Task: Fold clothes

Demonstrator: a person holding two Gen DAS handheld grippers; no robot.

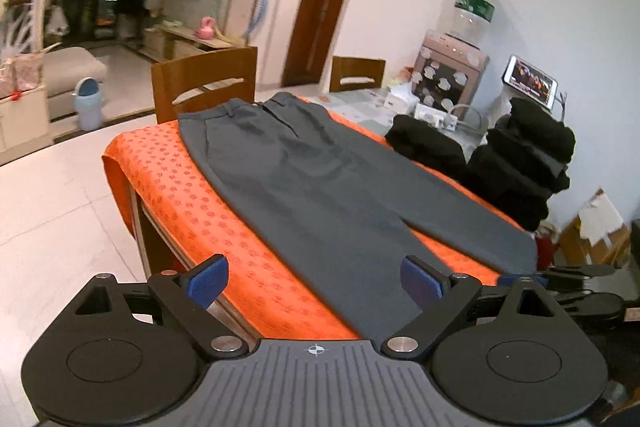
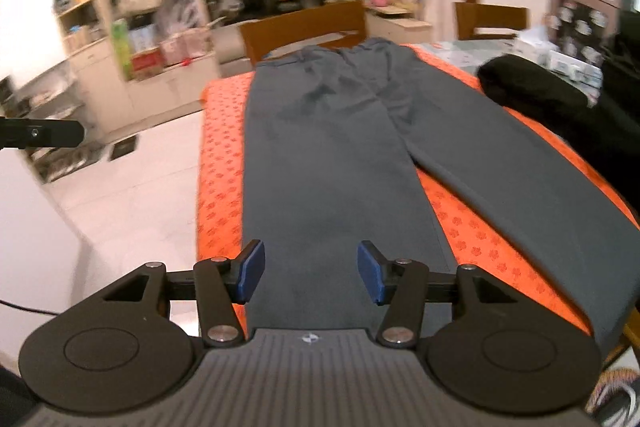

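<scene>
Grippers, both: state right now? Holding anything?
Left gripper: open, holding nothing, above the grey trousers.
Right gripper: open, holding nothing, above a trouser leg hem.

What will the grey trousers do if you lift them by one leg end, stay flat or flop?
They will probably flop: the grey trousers lie limp and flat on the orange tablecloth, with soft creases near the waist. The rest would likely drag behind, and the smooth cloth might slide rather than catch.

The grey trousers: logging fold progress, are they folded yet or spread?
Spread: the grey trousers lie flat on the orange cloth, both legs apart, no fold.
</scene>
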